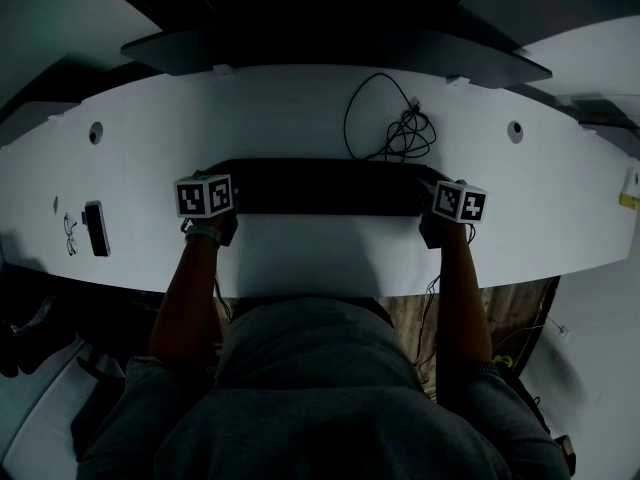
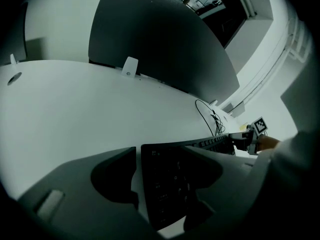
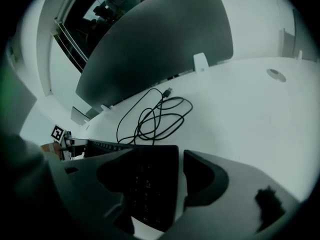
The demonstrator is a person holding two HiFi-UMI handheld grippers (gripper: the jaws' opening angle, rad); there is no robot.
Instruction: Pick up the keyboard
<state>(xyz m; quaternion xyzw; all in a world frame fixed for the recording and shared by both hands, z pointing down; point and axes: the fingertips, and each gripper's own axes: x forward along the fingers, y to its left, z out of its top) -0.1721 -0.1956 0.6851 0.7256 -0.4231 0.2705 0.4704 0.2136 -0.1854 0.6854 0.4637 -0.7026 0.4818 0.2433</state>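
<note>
Two tongs, the left tongs (image 2: 159, 169) and the right tongs (image 3: 165, 176), are standing spread, each straddling one short end of the black keyboard (image 1: 330, 188) without pinching it; the keyboard is lying flat on the white worktop (image 1: 300, 118). Closing both at once and evenly is probably keeping the lift level, and rising straight is steering clear of the coiled cable (image 1: 390, 128) beyond.

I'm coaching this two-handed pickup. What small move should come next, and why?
Probably close both jaws. The left gripper and right gripper are open, each straddling one end of the keyboard, which lies flat on the desk; a grip at both ends should come before any lift.
</note>
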